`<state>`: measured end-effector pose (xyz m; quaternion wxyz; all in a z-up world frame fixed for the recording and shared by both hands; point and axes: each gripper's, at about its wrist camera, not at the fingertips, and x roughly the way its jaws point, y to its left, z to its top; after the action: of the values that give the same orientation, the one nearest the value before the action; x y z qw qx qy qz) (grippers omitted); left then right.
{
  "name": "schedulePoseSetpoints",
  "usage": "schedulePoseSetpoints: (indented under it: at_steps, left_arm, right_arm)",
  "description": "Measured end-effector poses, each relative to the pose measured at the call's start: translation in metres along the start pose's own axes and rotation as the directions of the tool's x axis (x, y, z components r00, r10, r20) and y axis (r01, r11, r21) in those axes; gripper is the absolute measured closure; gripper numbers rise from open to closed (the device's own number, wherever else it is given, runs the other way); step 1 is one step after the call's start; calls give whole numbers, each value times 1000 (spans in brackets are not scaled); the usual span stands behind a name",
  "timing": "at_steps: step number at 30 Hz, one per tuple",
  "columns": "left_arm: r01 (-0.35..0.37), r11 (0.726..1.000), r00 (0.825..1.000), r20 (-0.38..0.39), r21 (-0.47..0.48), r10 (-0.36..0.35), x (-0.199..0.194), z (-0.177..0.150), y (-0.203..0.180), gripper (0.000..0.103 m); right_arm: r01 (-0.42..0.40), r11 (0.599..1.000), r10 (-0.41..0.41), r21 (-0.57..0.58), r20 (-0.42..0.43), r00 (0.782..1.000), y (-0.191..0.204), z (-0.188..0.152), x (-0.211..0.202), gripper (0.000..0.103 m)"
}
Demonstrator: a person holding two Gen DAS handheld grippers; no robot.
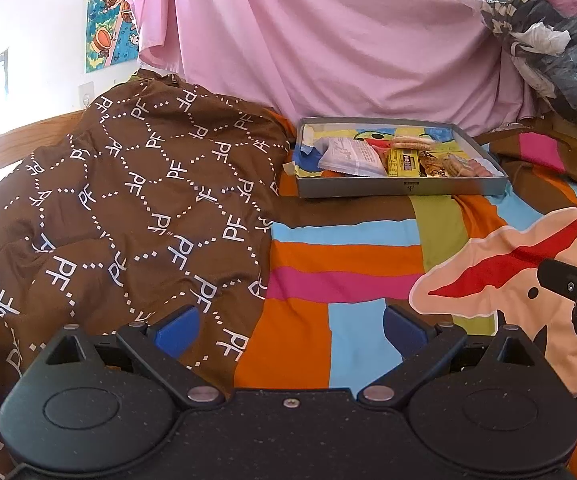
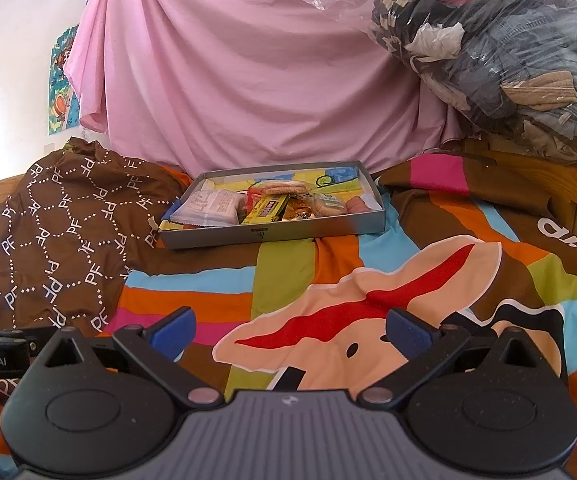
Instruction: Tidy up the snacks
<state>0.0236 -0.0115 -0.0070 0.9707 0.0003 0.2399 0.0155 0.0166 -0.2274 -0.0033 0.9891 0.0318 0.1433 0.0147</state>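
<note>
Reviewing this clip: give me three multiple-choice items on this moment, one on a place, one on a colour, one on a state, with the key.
1. Where are the snacks?
A. in the grey tray
B. on the floor
C. on the brown blanket

2. What colour is the hanging sheet behind the tray?
A. green
B. pink
C. black

3. How do the two grippers stand?
A. both shut on snacks
B. one holds the tray
C. both open, empty

Key: 1 A, the packets lie inside its walls. 2 B, it hangs pink in both views. 3 C, left gripper and right gripper show wide gaps, nothing between.
</note>
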Motion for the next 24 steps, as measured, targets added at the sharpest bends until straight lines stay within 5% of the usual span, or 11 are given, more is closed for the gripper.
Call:
schedulePoseSetpoints:
  at_steps: [24]
  left_arm:
    - [-7,1000,1000,-5,-12,7,-1,1,1,5]
  right_arm:
    - [-2,1000,2,-5,-6,1000,-1,0,1,0]
